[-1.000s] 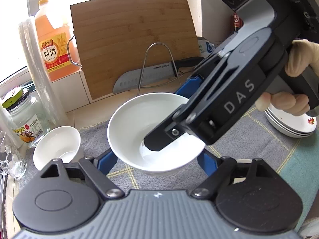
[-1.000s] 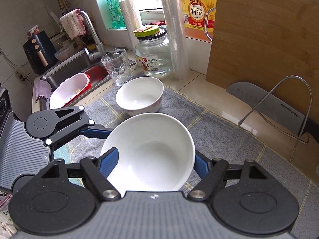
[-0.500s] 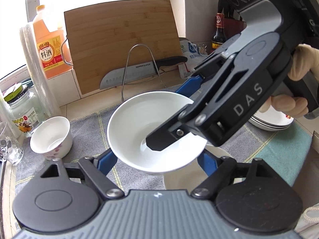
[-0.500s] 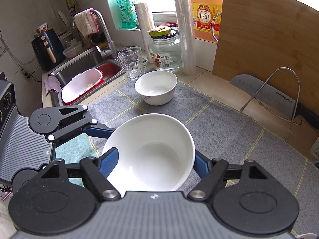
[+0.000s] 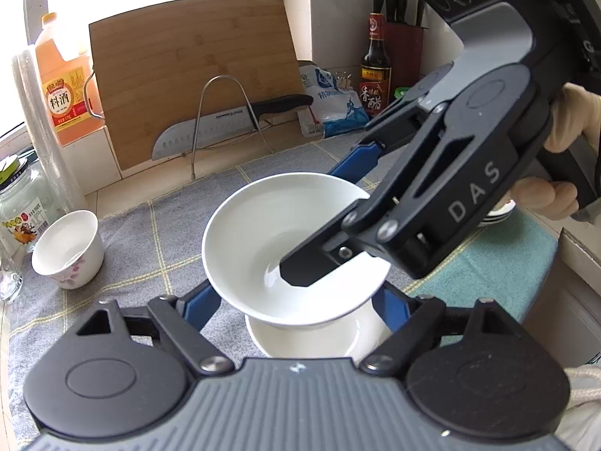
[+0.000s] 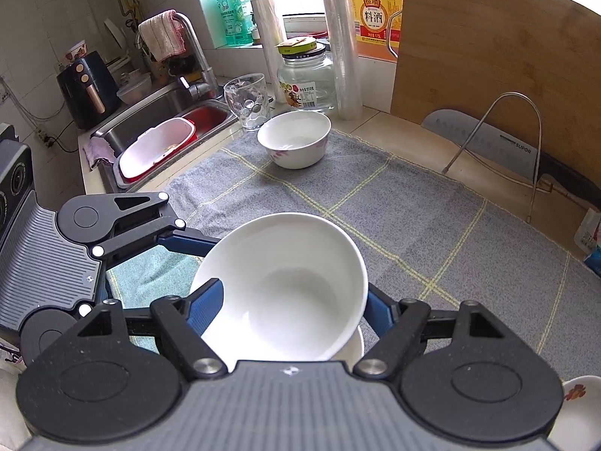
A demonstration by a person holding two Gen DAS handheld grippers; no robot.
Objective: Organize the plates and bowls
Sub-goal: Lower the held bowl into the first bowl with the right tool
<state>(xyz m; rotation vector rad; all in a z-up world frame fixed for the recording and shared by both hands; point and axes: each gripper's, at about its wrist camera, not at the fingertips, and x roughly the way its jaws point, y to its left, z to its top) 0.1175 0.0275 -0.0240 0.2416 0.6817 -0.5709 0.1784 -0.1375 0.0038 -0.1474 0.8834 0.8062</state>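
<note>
Grey checked cloth [image 6: 394, 225] covers the tiled counter, with a sink [image 6: 157, 120] beside it. Above this cloth, both the left gripper [image 5: 296, 300] and right gripper [image 6: 293, 300] clamp the white bowl [image 5: 285, 244], over another bowl [image 5: 311, 338] resting on the cloth.

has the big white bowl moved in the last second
Yes. In the right wrist view the big white bowl now sits farther from the small flowered bowl, carried back along the grey mat.
</note>
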